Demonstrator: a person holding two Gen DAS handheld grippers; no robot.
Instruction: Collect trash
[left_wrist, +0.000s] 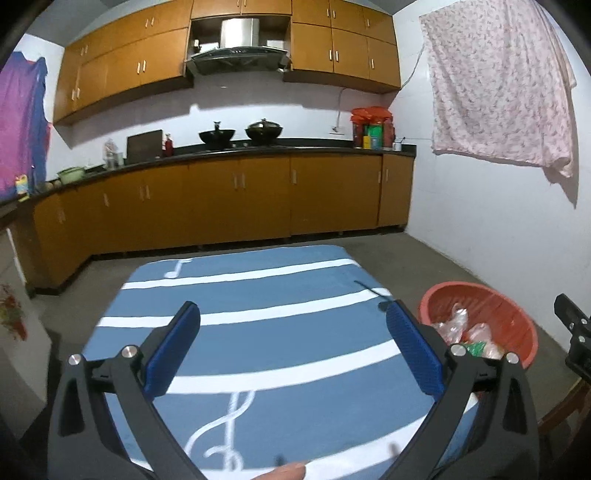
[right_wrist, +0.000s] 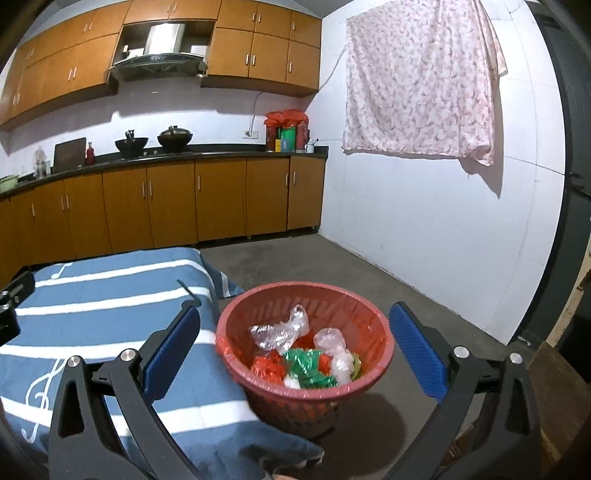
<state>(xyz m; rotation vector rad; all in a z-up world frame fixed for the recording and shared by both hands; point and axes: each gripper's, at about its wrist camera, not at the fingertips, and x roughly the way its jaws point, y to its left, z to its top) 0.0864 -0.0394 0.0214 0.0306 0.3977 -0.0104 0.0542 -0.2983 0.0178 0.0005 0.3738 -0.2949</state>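
A red plastic basket (right_wrist: 236, 332) stands on the floor at the table's right side; it also shows in the left wrist view (left_wrist: 517, 314). It holds crumpled trash (right_wrist: 303, 354): clear plastic bags, red and green wrappers. My right gripper (right_wrist: 295, 339) is open and empty, held above the basket. My left gripper (left_wrist: 293, 332) is open and empty above the blue striped tablecloth (left_wrist: 258, 332). A thin dark strip (left_wrist: 369, 288) lies near the cloth's right edge.
Wooden kitchen cabinets (left_wrist: 240, 199) with a dark counter run along the far wall, with woks and bottles on top. A pink floral cloth (right_wrist: 421, 77) hangs on the white right wall. Grey concrete floor (right_wrist: 332, 258) lies between table and cabinets.
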